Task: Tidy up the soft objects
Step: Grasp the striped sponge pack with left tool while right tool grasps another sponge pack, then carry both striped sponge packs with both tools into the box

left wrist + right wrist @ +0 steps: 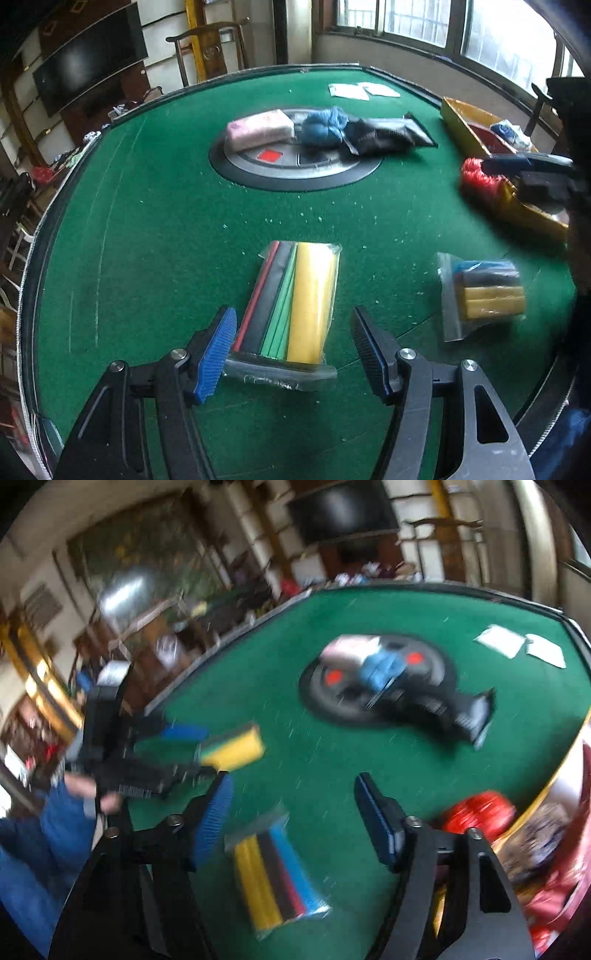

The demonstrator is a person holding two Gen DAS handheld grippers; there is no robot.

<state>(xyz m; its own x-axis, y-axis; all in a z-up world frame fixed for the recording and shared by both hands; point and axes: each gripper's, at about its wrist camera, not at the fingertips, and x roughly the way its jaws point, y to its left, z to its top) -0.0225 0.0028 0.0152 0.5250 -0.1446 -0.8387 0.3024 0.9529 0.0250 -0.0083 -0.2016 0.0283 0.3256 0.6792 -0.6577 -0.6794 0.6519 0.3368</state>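
I hold the left claw [293, 350] spread over the near end of the bag of coloured foam strips [295, 301], nothing pinched. To do this well I'd lower squarely, pads astride the bag's width, then squeeze gently since it is soft. The right claw [293, 821] is spread too, empty; its smaller bag of strips [275, 871] lies at 6 o'clock of the tips. A red bundle [480, 812] sits at 3 o'clock beside the yellow tray [465, 122]. Farther across the green surface [147, 221], at 12 o'clock, pink, blue and black packs cluster.
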